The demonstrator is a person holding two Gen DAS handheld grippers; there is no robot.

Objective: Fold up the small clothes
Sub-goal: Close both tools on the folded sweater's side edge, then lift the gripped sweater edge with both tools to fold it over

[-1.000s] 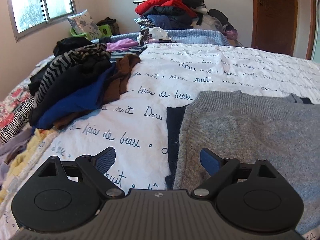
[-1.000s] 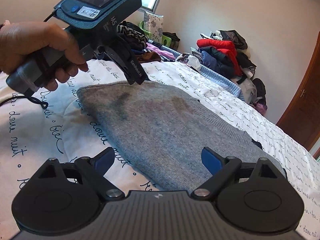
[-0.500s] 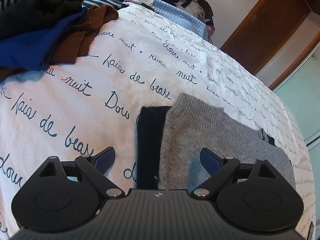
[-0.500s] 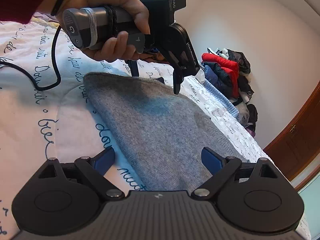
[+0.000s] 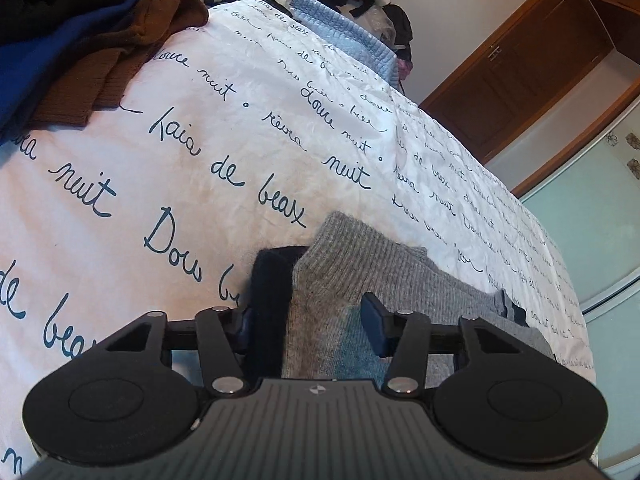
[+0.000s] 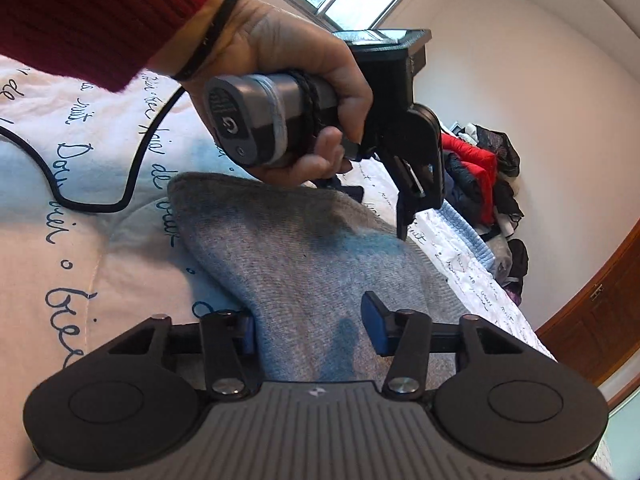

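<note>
On the bed (image 5: 280,128), both grippers, left (image 5: 306,328) and right (image 6: 308,330), straddle the sweater's (image 6: 304,264) edges, jaws apart, ready to pinch.

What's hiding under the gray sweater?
A dark navy garment peeks out along the left edge of the gray sweater, lying on the white bedspread with writing. How far it reaches underneath, and what kind of garment it is, the sweater covers.

Bedspread (image 5: 240,128) script reads "nuit", "de beax", "Dow".
</note>
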